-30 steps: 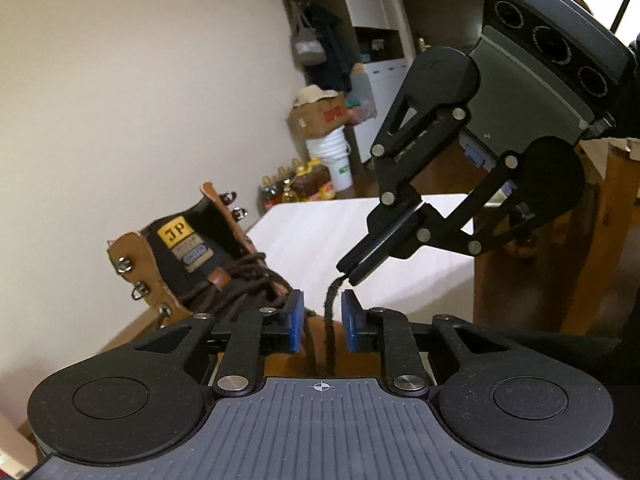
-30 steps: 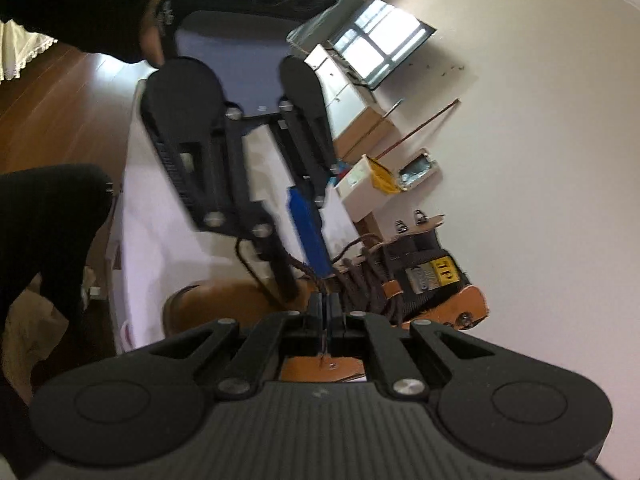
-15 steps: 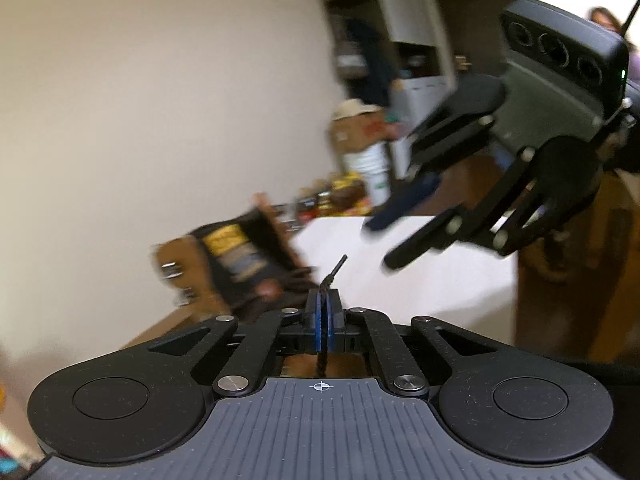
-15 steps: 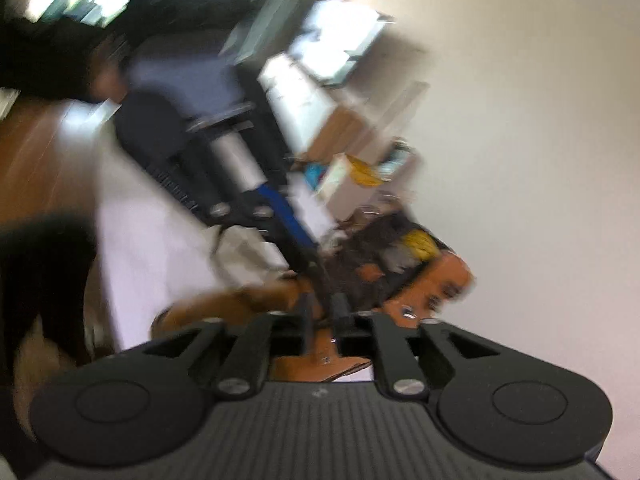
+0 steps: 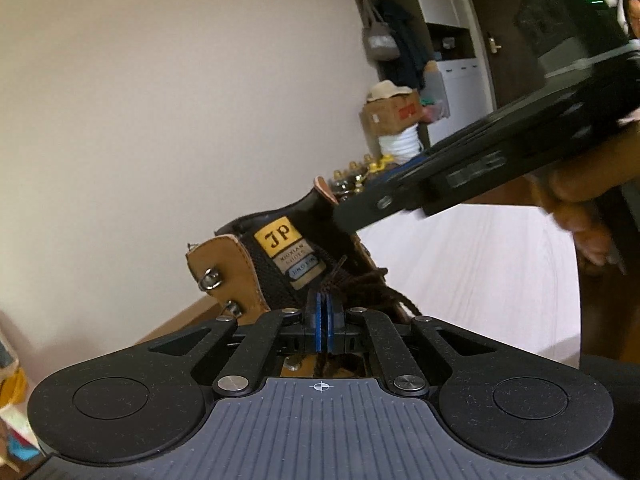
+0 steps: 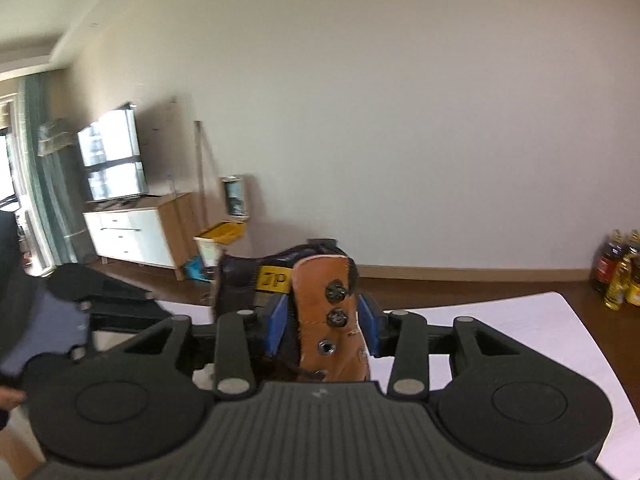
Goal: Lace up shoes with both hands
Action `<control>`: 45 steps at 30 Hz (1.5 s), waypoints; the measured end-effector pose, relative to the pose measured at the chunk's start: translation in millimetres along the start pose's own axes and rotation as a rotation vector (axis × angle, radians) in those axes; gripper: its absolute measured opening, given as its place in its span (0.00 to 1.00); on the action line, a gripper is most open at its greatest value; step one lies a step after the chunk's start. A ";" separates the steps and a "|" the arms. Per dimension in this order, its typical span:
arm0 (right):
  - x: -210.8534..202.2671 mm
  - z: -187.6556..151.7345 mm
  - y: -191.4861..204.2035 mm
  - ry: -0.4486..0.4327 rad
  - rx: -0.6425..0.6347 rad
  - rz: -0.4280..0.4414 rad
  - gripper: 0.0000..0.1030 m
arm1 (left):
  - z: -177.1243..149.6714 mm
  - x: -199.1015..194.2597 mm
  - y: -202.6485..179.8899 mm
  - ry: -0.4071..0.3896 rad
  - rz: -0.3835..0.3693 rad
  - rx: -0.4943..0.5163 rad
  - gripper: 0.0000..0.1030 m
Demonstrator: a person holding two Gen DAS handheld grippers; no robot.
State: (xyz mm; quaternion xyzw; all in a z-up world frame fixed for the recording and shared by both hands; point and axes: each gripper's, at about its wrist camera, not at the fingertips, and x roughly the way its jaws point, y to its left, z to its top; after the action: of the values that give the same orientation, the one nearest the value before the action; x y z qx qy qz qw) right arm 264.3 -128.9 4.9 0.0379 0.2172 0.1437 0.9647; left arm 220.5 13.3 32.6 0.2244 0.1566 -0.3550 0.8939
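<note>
Pinching the dark lace between its closed pads, the left gripper sits just before the boot; the right gripper is opening around the boot's upper flap, gripping nothing. The lower part looks laced; the top hooks remain empty.

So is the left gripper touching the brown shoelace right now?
Touching. The left wrist view shows the left gripper shut with the brown shoelace pinched between its blue pads.
</note>
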 end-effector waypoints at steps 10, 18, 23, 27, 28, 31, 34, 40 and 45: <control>39.0 12.0 -36.9 0.111 0.081 0.170 0.36 | 9.6 6.6 0.9 0.021 -0.040 0.059 0.03; 39.8 16.2 -72.8 0.144 0.158 0.356 0.29 | 30.5 19.9 -12.5 0.113 -0.053 0.179 0.03; 44.6 21.0 -79.7 0.144 0.174 0.384 0.29 | 45.1 27.9 -17.8 0.181 -0.061 0.260 0.03; 44.5 24.3 -85.3 0.136 0.195 0.410 0.29 | 54.6 38.2 -14.9 0.218 -0.089 0.294 0.03; 45.2 24.0 -87.6 0.133 0.204 0.417 0.29 | 55.0 39.6 -12.4 0.221 -0.097 0.296 0.03; 46.6 23.0 -92.8 0.124 0.226 0.435 0.29 | 52.2 40.3 -4.6 0.222 -0.116 0.278 0.03; 48.4 20.8 -100.5 0.120 0.249 0.452 0.29 | 48.5 42.2 -1.2 0.225 -0.132 0.270 0.03; 57.6 23.2 -105.5 0.122 0.264 0.477 0.30 | 50.2 45.4 1.5 0.235 -0.158 0.273 0.03; 40.8 18.4 -114.5 0.095 0.249 0.529 0.30 | 52.8 46.7 -0.3 0.238 -0.154 0.291 0.03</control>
State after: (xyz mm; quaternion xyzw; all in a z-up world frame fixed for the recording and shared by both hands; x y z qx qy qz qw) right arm 337.3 -226.6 -10.7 0.2046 0.2607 0.3639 0.8705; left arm 259.3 -40.3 56.9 0.3787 0.2249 -0.4124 0.7975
